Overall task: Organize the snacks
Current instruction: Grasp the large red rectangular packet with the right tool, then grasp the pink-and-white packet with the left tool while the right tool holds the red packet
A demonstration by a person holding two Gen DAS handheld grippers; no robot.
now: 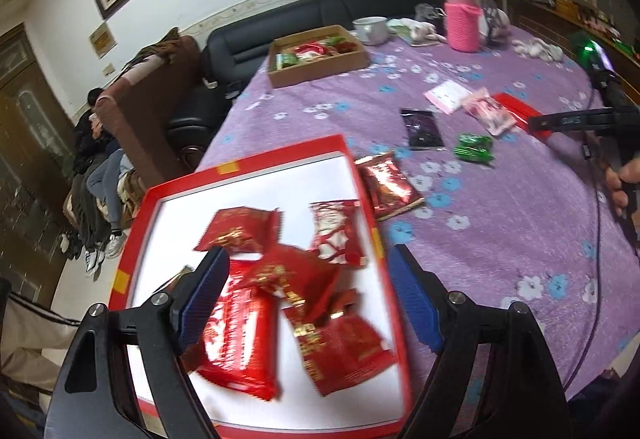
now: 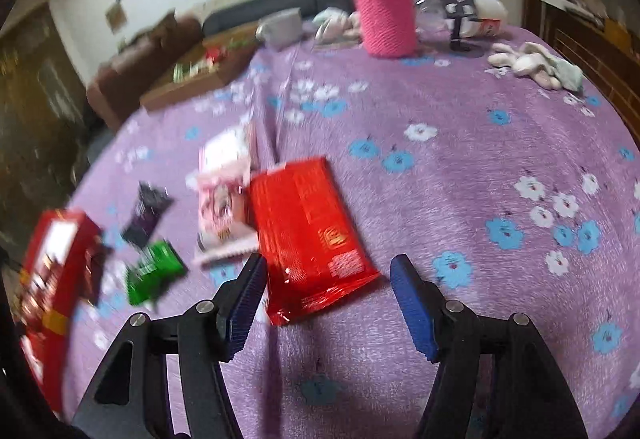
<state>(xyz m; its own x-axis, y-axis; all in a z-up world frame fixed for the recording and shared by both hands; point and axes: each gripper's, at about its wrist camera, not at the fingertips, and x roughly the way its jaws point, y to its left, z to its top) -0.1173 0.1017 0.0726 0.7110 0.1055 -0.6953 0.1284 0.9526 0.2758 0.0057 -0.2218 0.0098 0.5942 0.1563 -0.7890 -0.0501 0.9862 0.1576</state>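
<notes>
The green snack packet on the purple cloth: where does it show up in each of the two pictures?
Left wrist view: the green packet lies right of centre, just right of the black packet.
Right wrist view: the green packet lies at lower left, below the black packet, beside the red box.
Shared landmark: the pink bottle at the far end of the table.

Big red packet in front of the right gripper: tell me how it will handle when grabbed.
The big red packet looks like thin glossy film, so probably slippery and crinkly. It lies flat on the purple cloth, so likely light and floppy, sagging if pinched by one edge.
</notes>
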